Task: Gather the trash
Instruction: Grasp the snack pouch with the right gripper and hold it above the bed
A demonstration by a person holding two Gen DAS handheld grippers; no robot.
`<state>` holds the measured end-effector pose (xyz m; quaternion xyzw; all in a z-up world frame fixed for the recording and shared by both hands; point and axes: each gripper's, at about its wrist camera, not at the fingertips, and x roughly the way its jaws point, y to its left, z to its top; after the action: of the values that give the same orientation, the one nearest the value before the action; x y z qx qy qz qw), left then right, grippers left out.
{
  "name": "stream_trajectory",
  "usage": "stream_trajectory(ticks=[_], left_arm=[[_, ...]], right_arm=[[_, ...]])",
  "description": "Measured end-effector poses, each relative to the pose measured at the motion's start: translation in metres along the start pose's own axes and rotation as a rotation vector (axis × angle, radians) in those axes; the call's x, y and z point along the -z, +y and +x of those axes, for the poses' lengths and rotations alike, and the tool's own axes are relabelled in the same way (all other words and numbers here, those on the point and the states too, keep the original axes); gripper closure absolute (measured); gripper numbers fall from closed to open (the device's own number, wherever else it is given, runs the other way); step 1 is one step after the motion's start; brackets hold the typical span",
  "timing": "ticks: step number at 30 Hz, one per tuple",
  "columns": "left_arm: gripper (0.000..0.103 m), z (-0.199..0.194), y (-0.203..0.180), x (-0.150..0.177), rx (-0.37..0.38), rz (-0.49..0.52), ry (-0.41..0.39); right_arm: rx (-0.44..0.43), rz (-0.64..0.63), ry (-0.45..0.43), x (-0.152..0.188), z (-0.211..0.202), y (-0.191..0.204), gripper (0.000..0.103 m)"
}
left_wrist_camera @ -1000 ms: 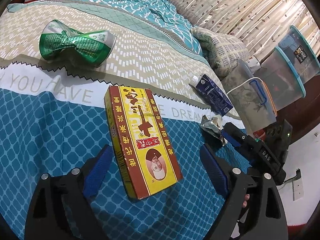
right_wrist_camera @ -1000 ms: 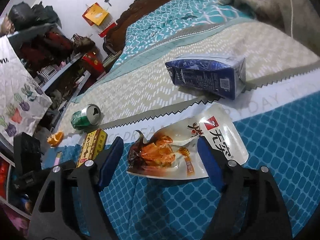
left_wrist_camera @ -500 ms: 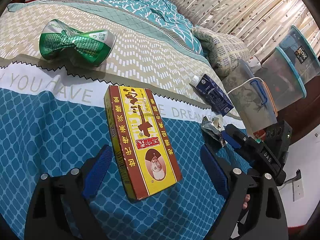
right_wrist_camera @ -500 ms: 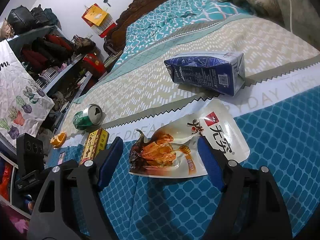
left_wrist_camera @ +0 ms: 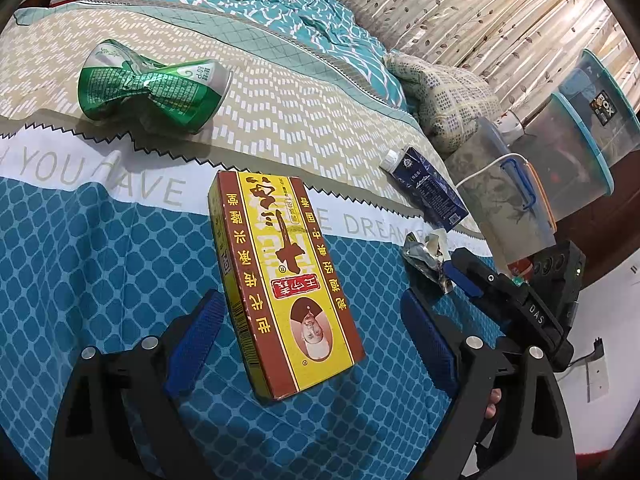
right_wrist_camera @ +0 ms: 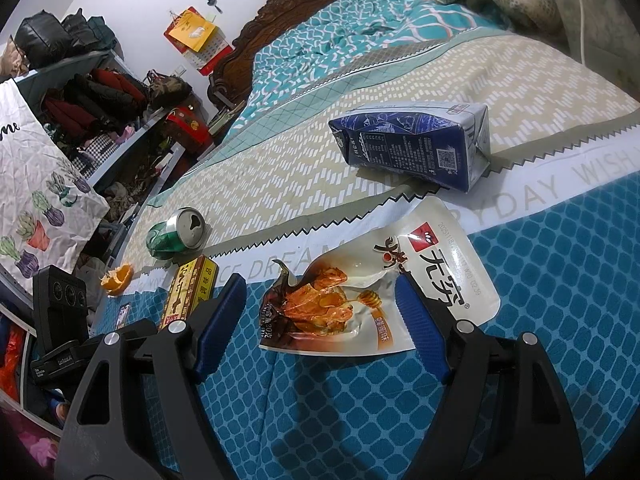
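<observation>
A yellow and red carton box lies flat on the blue bedspread, its near end between the blue pads of my left gripper, which is open and clear of it on both sides. Beyond it lie a crushed green can and a dark blue milk carton. My right gripper is open, straddling the near end of an empty snack pouch without pressing it. The right wrist view also shows the blue carton, the can and the box.
An orange peel lies near the bed's left edge. Clear storage bins stand past the right edge, with a folded blanket beside them. Shelves of clothes and bags line the left wall. A carved headboard stands at the far end.
</observation>
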<state>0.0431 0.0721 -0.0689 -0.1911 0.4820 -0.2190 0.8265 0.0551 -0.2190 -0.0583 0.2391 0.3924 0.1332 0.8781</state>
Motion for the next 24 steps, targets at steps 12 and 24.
stream_trajectory(ticks=[12, 24], left_arm=[[0.017, 0.0015, -0.0001, 0.0018, -0.004, 0.003, 0.000], [0.017, 0.0013, -0.0011, 0.0025, -0.004, 0.001, -0.001]], right_arm=[[0.001, -0.001, 0.000, 0.0000, -0.0003, -0.0006, 0.026], [0.001, 0.000, 0.000, 0.0001, -0.0004, -0.0006, 0.026]])
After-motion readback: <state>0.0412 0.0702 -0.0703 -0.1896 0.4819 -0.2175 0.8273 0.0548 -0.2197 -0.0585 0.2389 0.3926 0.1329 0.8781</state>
